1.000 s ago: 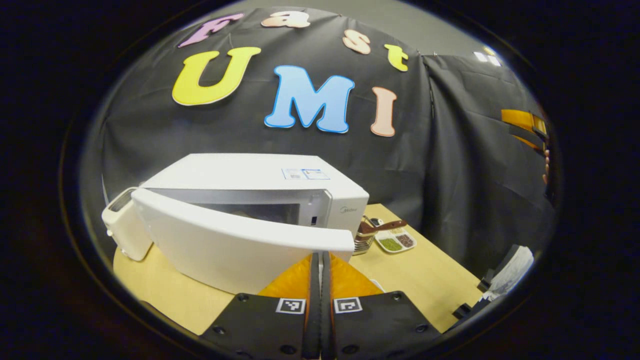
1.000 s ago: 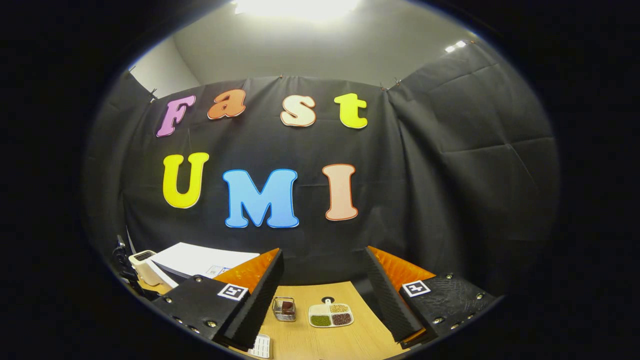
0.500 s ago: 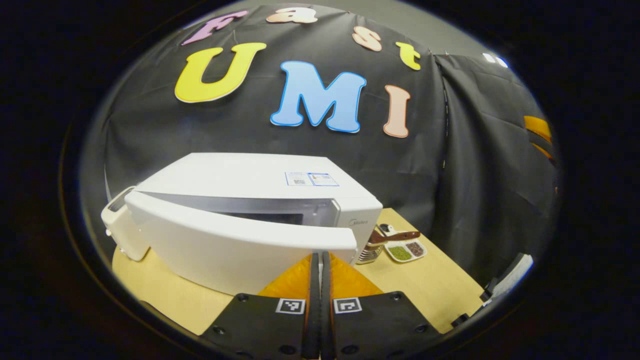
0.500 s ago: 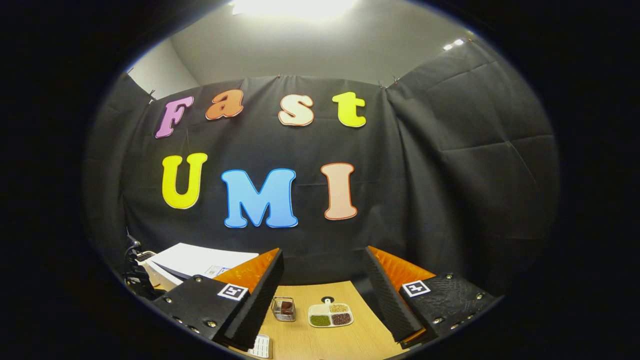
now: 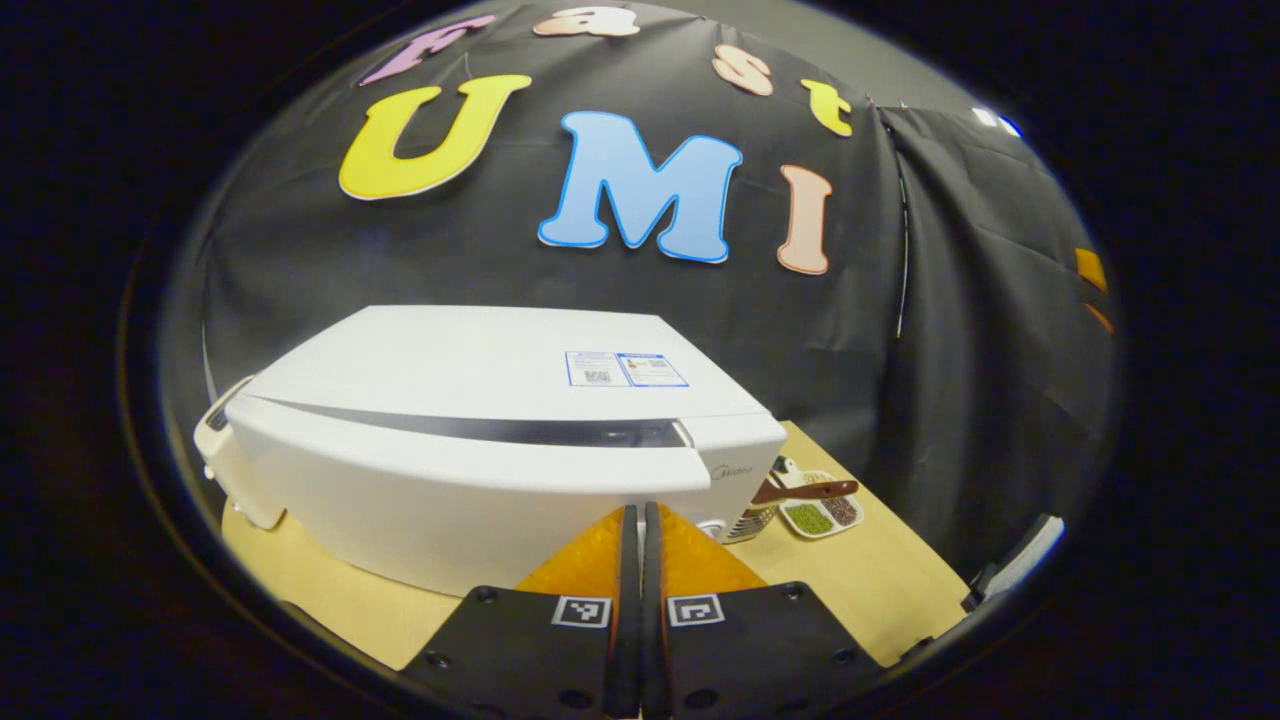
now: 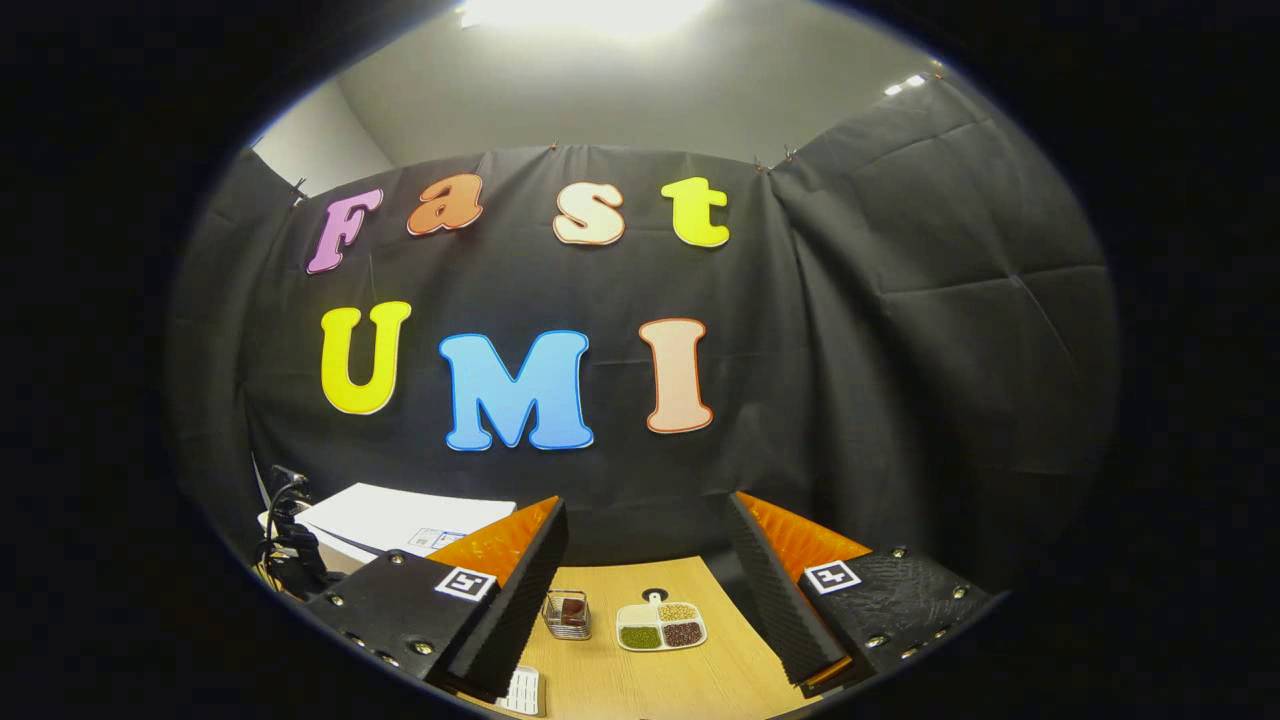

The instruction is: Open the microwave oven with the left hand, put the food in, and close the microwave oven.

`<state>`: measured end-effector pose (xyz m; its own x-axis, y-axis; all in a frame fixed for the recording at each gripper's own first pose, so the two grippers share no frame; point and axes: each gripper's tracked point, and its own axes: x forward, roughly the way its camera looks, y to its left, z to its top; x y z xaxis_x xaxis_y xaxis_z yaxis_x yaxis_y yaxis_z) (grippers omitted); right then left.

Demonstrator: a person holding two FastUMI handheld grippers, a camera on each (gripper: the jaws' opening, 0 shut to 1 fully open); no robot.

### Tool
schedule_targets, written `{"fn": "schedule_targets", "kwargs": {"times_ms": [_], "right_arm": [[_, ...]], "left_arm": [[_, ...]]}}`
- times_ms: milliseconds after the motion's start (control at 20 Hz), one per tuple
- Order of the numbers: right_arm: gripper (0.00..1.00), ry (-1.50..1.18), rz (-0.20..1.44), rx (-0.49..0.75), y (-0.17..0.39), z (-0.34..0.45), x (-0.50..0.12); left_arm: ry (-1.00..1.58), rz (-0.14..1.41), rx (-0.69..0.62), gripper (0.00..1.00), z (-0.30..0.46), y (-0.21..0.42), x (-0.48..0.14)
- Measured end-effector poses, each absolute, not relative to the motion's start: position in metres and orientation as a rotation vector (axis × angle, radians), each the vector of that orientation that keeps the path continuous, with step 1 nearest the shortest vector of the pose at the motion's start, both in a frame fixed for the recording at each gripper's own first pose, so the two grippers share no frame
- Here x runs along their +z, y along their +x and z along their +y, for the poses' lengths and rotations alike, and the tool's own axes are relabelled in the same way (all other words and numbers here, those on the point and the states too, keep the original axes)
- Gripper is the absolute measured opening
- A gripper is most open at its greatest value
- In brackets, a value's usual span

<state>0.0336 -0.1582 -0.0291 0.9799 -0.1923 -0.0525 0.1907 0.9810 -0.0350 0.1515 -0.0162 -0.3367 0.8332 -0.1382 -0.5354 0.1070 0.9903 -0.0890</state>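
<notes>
White microwave (image 5: 480, 470) — logo unreadable

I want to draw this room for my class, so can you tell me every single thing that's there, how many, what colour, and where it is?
microwave oven: one, white, on the left part of the table, door almost shut with a thin dark gap along its top edge
white appliance: one, cream, tucked behind the microwave oven's left corner; cannot tell what it is
table: one, light wood, under everything
wire basket: one, silvery, something dark red inside, on the table right of the microwave oven
divided dish: one, white, green, tan and brown fillings, just right of the wire basket
wooden scoop: one, brown, lying over the basket and dish
left gripper: one, fingers pressed together against the microwave door
right gripper: one, fingers spread wide, held above the table
</notes>
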Motion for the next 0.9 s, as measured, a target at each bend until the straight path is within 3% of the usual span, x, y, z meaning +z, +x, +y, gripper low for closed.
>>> {"fn": "schedule_targets", "kwargs": {"times_ms": [900], "right_arm": [[0.96,-0.057,0.059,-0.150,0.055,-0.146,-0.024]], "left_arm": [[-0.031,0.577,-0.145,0.07,-0.017,0.176,-0.344]]}}
